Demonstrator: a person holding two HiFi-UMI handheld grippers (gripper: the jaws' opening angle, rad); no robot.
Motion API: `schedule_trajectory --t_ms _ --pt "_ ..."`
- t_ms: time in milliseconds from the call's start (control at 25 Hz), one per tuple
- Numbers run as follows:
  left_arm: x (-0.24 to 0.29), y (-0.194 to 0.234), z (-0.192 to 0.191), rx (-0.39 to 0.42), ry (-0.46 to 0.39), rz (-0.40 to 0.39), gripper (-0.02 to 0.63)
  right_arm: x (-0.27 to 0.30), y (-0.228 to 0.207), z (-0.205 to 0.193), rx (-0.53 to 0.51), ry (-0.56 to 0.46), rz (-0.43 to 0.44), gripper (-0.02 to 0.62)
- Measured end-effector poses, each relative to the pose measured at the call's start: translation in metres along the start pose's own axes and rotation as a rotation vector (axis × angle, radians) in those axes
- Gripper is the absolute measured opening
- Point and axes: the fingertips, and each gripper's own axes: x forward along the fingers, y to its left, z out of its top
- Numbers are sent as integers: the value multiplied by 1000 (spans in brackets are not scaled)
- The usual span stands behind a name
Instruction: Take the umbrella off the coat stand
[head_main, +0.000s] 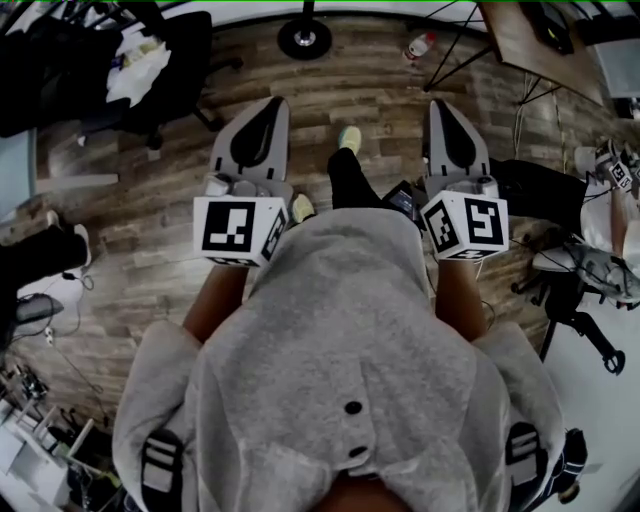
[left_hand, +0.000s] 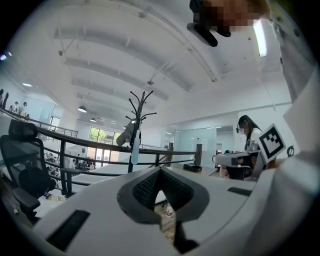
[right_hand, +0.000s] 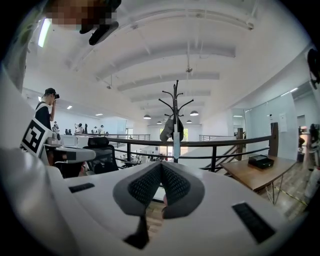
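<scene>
A black coat stand (left_hand: 140, 107) rises ahead by the railing, and its round base (head_main: 305, 38) shows at the top of the head view. A slim pale umbrella (left_hand: 135, 150) hangs straight down from it, next to a grey item (left_hand: 126, 135). The right gripper view shows the same coat stand (right_hand: 176, 102) with the umbrella (right_hand: 176, 145) in front of its pole. My left gripper (left_hand: 160, 172) and right gripper (right_hand: 161, 167) are both shut and empty. They point level at the stand, well short of it. In the head view the left gripper (head_main: 268, 105) and right gripper (head_main: 441, 105) are held side by side before my grey hoodie.
A black railing (left_hand: 90, 145) runs behind the stand. A black office chair (left_hand: 22, 167) is at the left and a wooden table (right_hand: 260, 175) at the right. A bottle (head_main: 420, 44) lies on the wood floor near the stand's base. Another person (left_hand: 247, 132) stands at the side.
</scene>
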Motion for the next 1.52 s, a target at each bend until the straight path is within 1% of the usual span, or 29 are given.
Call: schedule_trajectory --t_ms 240,400,520,760,880,1200,1400,1520 --pt "6 1 -2 26 -30 14 14 10 -4 -9 -1 -24 12 12" --pt "16 7 -1 40 -32 21 14 25 -5 -9 1 -39 30 12" --pt "33 14 -1 49 -27 24 14 41 -15 -10 4 -45 27 12" --pt "83 30 -5 51 1 15 14 88 -43 -8 26 -34 22 12" --pt "109 34 -1 57 9 18 14 111 -62 -5 40 -32 24 12" --pt "171 49 11 57 33 53 14 171 -97 8 50 -13 63 12" --pt "231 79 8 45 66 84 14 238 -122 6 69 11 98 12" --pt "264 88 11 43 80 89 14 267 -137 9 68 28 111 12"
